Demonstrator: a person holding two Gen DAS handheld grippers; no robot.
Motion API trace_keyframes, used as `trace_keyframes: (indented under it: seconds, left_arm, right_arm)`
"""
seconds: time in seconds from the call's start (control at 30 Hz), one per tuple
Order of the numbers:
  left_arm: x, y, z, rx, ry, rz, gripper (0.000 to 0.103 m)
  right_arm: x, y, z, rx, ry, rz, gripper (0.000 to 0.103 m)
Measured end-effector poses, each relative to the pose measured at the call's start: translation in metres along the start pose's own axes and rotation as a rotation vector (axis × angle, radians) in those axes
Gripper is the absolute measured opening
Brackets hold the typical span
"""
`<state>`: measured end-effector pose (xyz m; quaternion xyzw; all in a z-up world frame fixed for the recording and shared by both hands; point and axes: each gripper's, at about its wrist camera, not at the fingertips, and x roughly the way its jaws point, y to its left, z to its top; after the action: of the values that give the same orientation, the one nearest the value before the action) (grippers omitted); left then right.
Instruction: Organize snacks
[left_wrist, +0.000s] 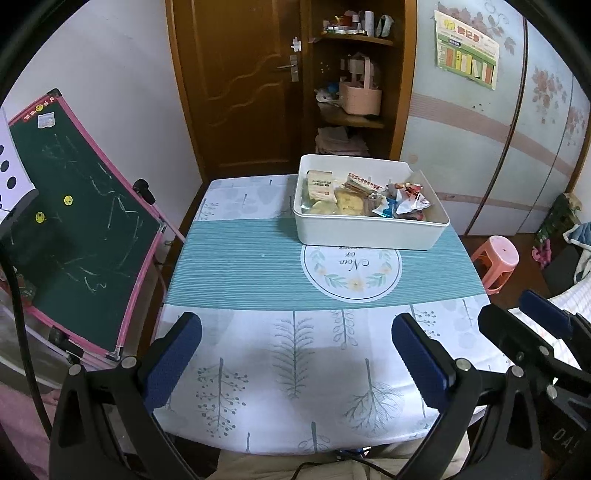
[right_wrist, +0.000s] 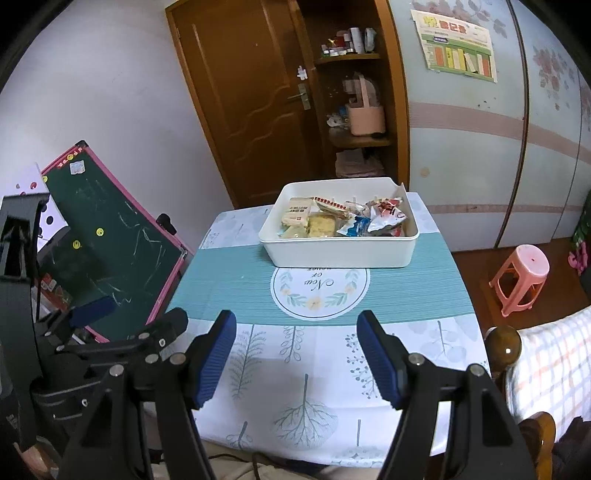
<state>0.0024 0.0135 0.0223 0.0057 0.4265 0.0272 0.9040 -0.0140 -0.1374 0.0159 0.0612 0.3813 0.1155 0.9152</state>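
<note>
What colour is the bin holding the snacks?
White, plain with no pattern. The bin shows best in the right wrist view, at the far end of the table.

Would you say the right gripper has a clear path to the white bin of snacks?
Probably yes: the right gripper is open and empty, and only bare tablecloth lies between it and the white bin.

Both cams sit at the near edge of the surface (left_wrist: 295, 369), angled down and forward across it toward the door (left_wrist: 240, 85). Left cam looks out between the left tongs (left_wrist: 295, 362); the snack bin (left_wrist: 369, 232) sits far, right of centre. Right cam looks between the right tongs (right_wrist: 297, 358); the bin is far, near centre. Shared: surface, bin, door, chalkboard (left_wrist: 81, 236), pink stool (right_wrist: 521, 277). Each cam catches the other tongs at its edge.
</note>
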Motion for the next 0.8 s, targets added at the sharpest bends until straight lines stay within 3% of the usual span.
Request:
trace_keyframes:
  seconds: [0.8]
  left_arm:
    - [0.016,0.005,0.001,0.012,0.034,0.012,0.102]
  right_arm:
    - [0.02,-0.002,-0.002,0.023,0.044,0.023,0.068]
